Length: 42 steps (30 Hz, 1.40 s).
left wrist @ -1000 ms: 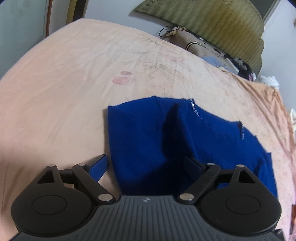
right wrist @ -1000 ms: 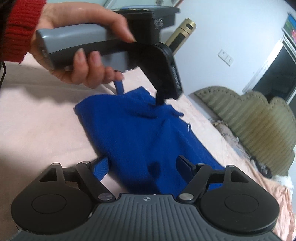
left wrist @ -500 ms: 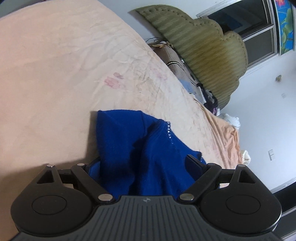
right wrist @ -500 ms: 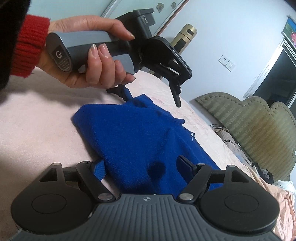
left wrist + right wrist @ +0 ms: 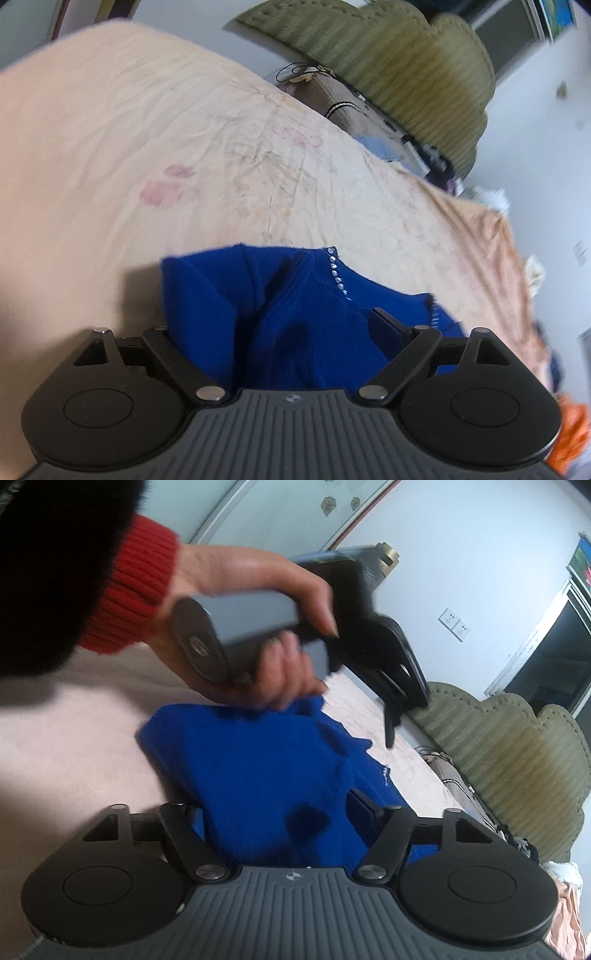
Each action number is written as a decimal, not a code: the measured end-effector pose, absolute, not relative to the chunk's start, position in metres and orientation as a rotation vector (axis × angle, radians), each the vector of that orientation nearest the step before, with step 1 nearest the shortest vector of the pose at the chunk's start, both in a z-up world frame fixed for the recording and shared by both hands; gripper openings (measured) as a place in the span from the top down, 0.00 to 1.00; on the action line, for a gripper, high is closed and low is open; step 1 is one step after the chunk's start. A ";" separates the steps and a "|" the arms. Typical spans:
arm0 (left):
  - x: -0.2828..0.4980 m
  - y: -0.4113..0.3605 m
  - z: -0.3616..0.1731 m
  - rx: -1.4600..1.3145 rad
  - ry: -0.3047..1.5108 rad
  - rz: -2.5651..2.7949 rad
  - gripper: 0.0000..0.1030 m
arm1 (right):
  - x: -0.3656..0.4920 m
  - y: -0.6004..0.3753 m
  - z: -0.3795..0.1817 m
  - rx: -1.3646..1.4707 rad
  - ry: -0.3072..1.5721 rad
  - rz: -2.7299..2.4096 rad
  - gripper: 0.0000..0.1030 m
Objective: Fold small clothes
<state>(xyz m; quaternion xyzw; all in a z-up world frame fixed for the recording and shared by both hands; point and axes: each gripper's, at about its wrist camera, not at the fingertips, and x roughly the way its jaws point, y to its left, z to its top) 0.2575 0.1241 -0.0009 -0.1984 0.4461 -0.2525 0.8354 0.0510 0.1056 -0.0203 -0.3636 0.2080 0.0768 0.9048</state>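
The blue sweater (image 5: 295,317) lay partly folded on the peach bedsheet (image 5: 147,155), in the near part of the bed, with the headboard (image 5: 388,59) at the far end. One panel was doubled over the body, and a row of small beads (image 5: 338,275) marked the neckline on the upper layer. In my judgement the step in hand was a mid-fold: the first lap was made, and the garment was not yet squared into a compact stack.

The left gripper (image 5: 273,332) stood wide open, its fingers straddling the near edge of the sweater; cloth filled the gap between them, but nothing was pinched. The left wrist view did not show whether the pads touched the fabric. In the right wrist view the left hand (image 5: 266,635) held that gripper's handle above the far side of the sweater (the picture was blurred there, so the height above the cloth could not be fixed).

The right gripper (image 5: 280,808) was likewise wide open over the near edge of the sweater, gripping nothing; the blue fabric lay between its spread fingers.

The next move, as I judge it, called for each gripper to close on an edge of the folded layers and carry it across evenly, taking both layers together so the earlier lap did not slip open.
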 end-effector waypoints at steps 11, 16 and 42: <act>0.249 0.087 0.013 -0.125 0.911 -0.416 0.88 | 0.054 0.108 -0.022 -0.744 0.443 0.228 0.94; 0.237 0.079 0.032 -0.089 0.888 -0.354 0.88 | 0.044 0.098 -0.010 -0.709 0.399 0.223 0.96; 0.193 -0.043 0.100 -0.135 0.859 -0.256 0.88 | -0.037 -0.048 0.033 -0.474 0.330 -0.028 0.97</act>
